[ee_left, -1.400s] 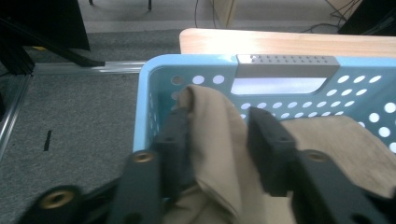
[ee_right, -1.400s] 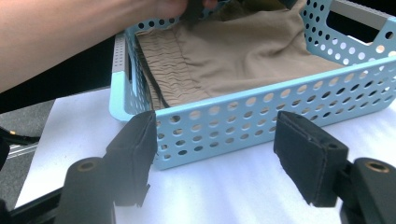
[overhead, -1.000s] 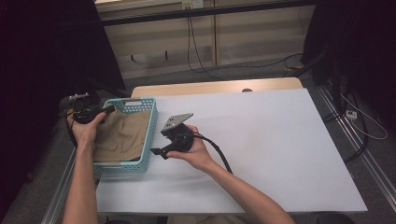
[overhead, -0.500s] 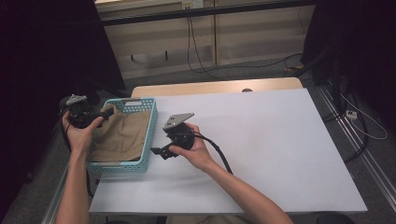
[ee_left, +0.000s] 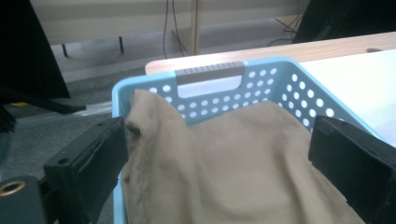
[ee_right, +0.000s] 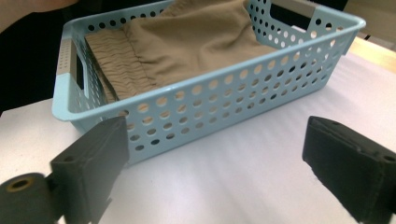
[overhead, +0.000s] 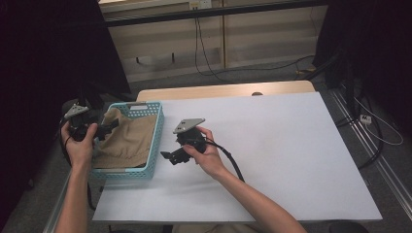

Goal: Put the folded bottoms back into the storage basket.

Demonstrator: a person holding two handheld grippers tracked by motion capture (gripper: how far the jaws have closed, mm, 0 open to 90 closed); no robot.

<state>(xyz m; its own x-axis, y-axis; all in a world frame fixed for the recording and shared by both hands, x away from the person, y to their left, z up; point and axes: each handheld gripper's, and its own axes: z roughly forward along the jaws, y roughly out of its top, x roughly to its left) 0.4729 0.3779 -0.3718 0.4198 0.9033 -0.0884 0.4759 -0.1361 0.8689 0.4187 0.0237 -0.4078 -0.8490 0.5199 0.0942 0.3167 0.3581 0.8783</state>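
High view: the tan cloth [overhead: 124, 141] lies folded inside the light blue basket [overhead: 156, 127], which sits at the left edge of the white table [overhead: 291, 155]. My left hand-held gripper [overhead: 106, 129] hangs over the basket's left side, tips just above the fabric; my right hand-held gripper [overhead: 167, 156] rests low over the table just beside the basket's right wall. Left gripper view: the 2 jaws have just been opening and now stand wide, released, the cloth [ee_left: 243, 163] showing between them but not pinched; 1 corner rides up against the basket's [ee_left: 210, 74] handle end. Right gripper view: the jaws have likewise just been opening and stand apart over bare table, nothing between them, the perforated basket [ee_right: 210, 112] ahead with the cloth's [ee_right: 187, 42] gathered waistband at its near end. Judgement: the fabric is light, limp and unbreakable; it will sag and unfold when lifted, so I would pinch the thick waistband or a raised fold.
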